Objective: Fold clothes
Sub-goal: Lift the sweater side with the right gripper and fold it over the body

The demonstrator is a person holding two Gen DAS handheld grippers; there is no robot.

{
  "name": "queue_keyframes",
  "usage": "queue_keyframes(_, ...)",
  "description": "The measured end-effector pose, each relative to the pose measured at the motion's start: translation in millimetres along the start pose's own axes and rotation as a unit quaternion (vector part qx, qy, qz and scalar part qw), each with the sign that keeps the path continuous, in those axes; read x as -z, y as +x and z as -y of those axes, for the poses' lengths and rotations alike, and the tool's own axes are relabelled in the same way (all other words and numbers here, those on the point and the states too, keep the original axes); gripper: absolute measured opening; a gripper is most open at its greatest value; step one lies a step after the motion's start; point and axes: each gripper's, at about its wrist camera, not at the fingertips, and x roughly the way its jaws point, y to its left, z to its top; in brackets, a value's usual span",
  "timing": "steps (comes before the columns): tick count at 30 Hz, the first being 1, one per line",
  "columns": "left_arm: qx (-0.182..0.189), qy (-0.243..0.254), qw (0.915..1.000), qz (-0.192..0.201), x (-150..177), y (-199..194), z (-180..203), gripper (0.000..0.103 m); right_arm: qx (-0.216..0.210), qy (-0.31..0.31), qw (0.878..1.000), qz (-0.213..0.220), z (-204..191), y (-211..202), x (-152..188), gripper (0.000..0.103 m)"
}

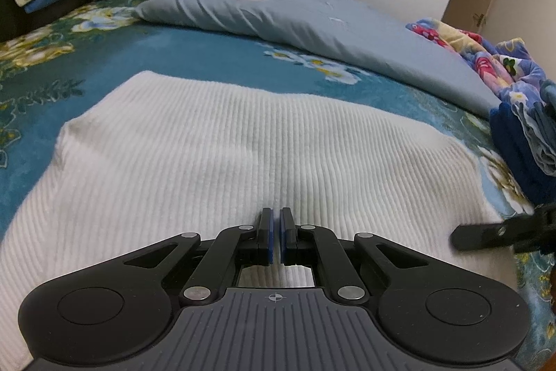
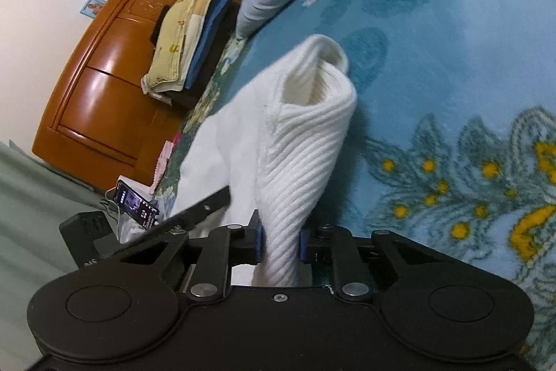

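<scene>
One sleeve [image 2: 305,141] (cuff away) lengthwise

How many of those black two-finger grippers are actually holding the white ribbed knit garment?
1. The right gripper pinches a bunched fold of the white ribbed knit garment. The left gripper hovers over the flat part, fingers nearly together, gripping nothing visible.

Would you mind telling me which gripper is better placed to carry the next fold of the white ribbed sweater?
Right. The right gripper already clamps a bunched sleeve of the white ribbed sweater; the left gripper sits nearly shut above it, holding nothing.
</scene>
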Motion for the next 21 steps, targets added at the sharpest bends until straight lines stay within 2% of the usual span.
queue_keyframes(8, 0.021, -0.015, 0.9996, 0.006, 3, 1, -10, 0.003, 0.013, -0.053, 0.999, 0.007, -61, 0, -10, 0.018)
queue_keyframes(17, 0.060, -0.035, 0.9976, 0.006, 2, 0, -25, 0.003, 0.031, -0.108, 0.994, -0.014, -136, 40, -19, 0.018)
queue_keyframes(19, 0.074, -0.073, 0.9945, 0.011, 2, -10, -42, 0.003, 0.037, -0.119, 0.992, -0.024, -148, 53, -21, 0.018)
queue_keyframes(21, 0.072, -0.091, 0.9930, 0.024, 2, -24, -59, 0.003, 0.043, -0.131, 0.990, -0.034, -159, 65, -22, 0.018)
